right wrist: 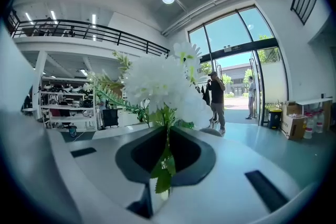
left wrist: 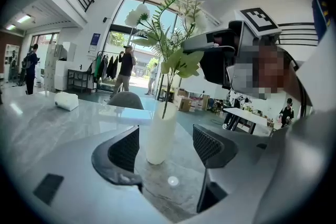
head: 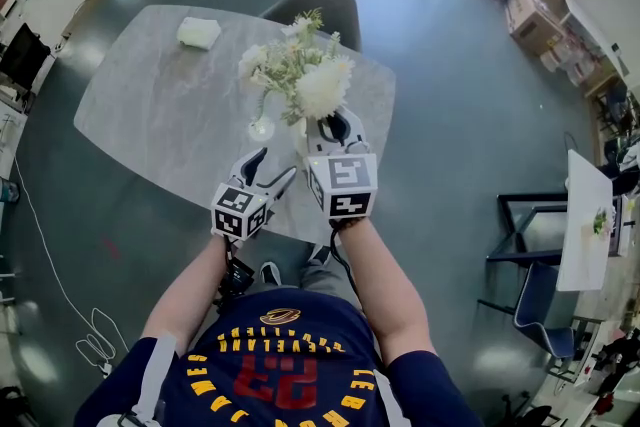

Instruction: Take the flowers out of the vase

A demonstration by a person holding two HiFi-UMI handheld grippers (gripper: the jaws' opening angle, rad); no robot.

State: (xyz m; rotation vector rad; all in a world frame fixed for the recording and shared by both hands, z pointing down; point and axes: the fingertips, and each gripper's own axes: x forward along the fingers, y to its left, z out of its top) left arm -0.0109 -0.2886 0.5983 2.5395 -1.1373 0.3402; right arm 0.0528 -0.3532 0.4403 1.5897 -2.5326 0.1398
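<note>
Clamping flowers (right wrist: 163,86), right hand-held gripper (right wrist: 167,145), vase (left wrist: 160,134) upright

Glossy marble-look table (head: 150,115); smooth matt white vase (left wrist: 160,134).

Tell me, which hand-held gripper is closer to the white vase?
Left. The left hand-held gripper has its jaws open on either side of the vase. The right hand-held gripper is higher up, shut on a flower stem above the vase.

One vase (left wrist: 160,134), one bouquet (head: 300,73), two grippers (head: 272,167) (head: 335,128)
</note>
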